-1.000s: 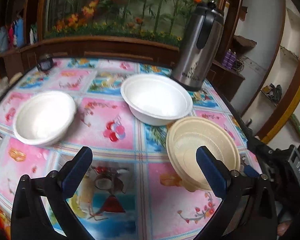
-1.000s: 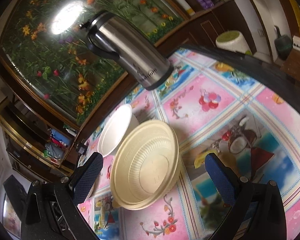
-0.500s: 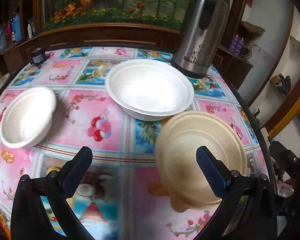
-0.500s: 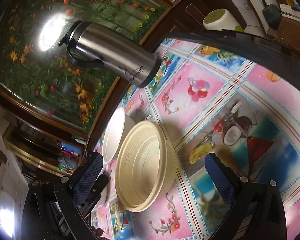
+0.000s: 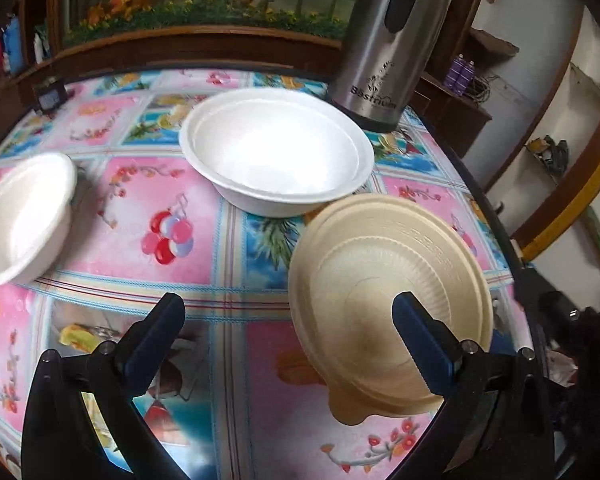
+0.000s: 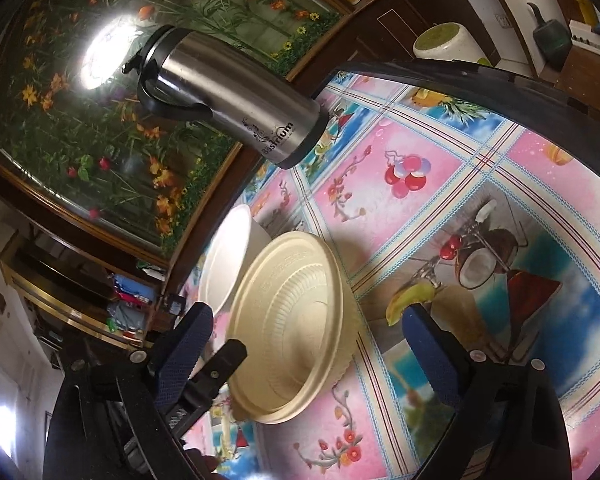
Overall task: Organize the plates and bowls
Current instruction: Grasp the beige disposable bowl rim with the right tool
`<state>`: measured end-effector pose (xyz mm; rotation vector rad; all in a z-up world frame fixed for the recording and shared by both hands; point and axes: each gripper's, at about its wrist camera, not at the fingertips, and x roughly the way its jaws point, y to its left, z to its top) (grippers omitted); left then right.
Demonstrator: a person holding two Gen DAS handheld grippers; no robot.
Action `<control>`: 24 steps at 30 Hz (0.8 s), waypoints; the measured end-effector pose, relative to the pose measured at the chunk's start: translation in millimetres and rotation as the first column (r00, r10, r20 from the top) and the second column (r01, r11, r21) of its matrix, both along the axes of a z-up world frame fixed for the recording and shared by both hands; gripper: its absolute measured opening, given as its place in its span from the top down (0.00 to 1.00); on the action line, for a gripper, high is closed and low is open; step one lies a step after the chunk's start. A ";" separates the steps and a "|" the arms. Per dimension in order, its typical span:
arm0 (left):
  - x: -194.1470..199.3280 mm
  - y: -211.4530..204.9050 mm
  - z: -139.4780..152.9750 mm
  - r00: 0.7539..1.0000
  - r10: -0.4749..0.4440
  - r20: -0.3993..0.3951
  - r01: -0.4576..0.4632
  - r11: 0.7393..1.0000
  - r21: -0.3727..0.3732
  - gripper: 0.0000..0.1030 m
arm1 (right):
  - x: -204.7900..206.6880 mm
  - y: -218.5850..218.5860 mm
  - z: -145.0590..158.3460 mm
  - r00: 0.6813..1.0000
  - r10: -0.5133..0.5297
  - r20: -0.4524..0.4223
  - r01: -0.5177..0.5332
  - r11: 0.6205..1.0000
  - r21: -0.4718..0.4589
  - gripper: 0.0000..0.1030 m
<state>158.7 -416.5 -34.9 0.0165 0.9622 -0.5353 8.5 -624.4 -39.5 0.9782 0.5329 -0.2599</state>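
A cream ribbed plastic bowl (image 5: 388, 280) sits on the table near its right edge, close to my left gripper's right finger (image 5: 420, 344). A large white foam bowl (image 5: 276, 152) stands just behind it, and a smaller white foam bowl (image 5: 20, 216) is at the far left. My left gripper (image 5: 288, 348) is open and empty above the table. In the right wrist view the cream bowl (image 6: 292, 320) lies between the open jaws of my right gripper (image 6: 308, 348), with the large white bowl (image 6: 224, 260) behind it. The left gripper's black finger (image 6: 220, 364) shows at the cream bowl's rim.
A tall steel thermos flask (image 5: 388, 40) stands at the back right of the table; it also shows in the right wrist view (image 6: 232, 100). The round table (image 5: 172, 200) has a colourful patterned cloth. A small dark object (image 5: 50, 94) sits at the far left edge. Wooden cabinets surround the table.
Both grippers have moved closer to the cream bowl, which now looms larger in both views. The left gripper's finger has come in at the bowl's rim. Both stay open.
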 end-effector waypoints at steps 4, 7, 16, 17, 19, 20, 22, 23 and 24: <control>3.6 3.2 -8.2 1.000 -0.023 0.015 0.023 1.000 0.011 0.00 | 6.2 5.4 -1.5 1.000 0.019 -0.024 -0.020 0.999 -0.041 0.15; 12.0 8.9 -15.7 1.000 0.009 -0.021 -0.009 1.000 0.012 0.00 | 7.8 6.2 -1.8 0.999 0.018 -0.032 -0.020 0.998 -0.057 0.21; 5.3 14.4 -4.4 0.999 0.006 0.046 -0.004 0.999 -0.040 0.08 | 11.1 8.3 -4.0 0.997 0.004 -0.072 -0.011 0.994 -0.105 0.36; 5.4 14.9 -4.7 0.999 0.005 0.045 -0.003 0.999 -0.041 0.14 | 11.4 8.5 -3.9 0.997 0.005 -0.073 -0.013 0.994 -0.108 0.38; 8.0 13.2 -6.0 0.999 0.000 0.042 0.001 0.999 -0.036 0.24 | 11.3 9.2 -3.2 0.997 0.006 -0.074 -0.014 0.993 -0.117 0.41; 8.1 12.0 -7.7 0.999 -0.005 0.036 0.006 0.999 -0.031 0.29 | 11.0 9.2 -2.8 0.997 0.005 -0.072 -0.013 0.993 -0.118 0.42; 8.4 10.2 -9.3 1.000 -0.014 0.024 0.015 0.999 -0.033 0.38 | 10.3 8.9 -2.5 0.997 0.004 -0.071 -0.012 0.993 -0.117 0.44; 8.3 9.5 -10.1 1.000 -0.020 0.018 0.021 0.999 -0.036 0.43 | 10.2 8.5 -2.7 0.997 0.003 -0.073 -0.011 0.993 -0.117 0.46; 8.3 9.0 -10.2 1.000 -0.024 0.015 0.025 0.999 -0.037 0.48 | 10.0 8.1 -3.0 0.997 0.001 -0.075 -0.009 0.993 -0.116 0.48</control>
